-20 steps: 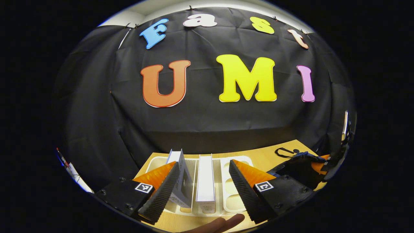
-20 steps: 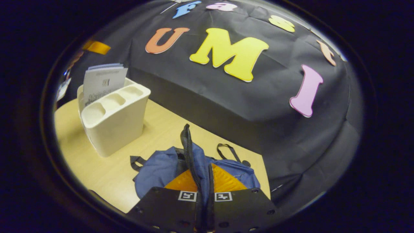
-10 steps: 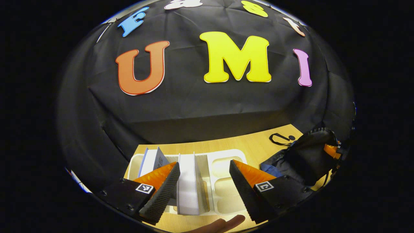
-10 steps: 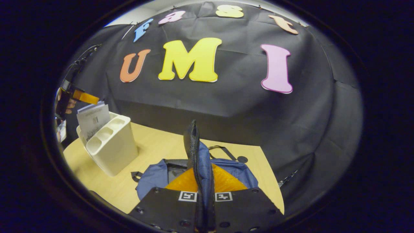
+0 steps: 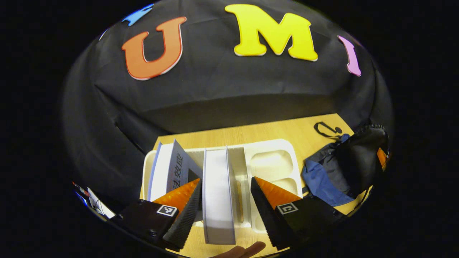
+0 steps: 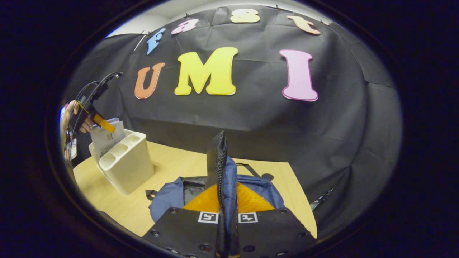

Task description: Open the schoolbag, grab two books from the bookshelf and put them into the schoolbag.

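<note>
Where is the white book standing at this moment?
In the left gripper view, the white book stands in the bookshelf, between the open left gripper's fingers, just right of the tilted book.

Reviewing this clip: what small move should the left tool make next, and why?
Probably lower a little, then close: the left tool is open astride the upright white book in the cream plastic bookshelf, while the right tool holds the blue schoolbag's flap up.
</note>
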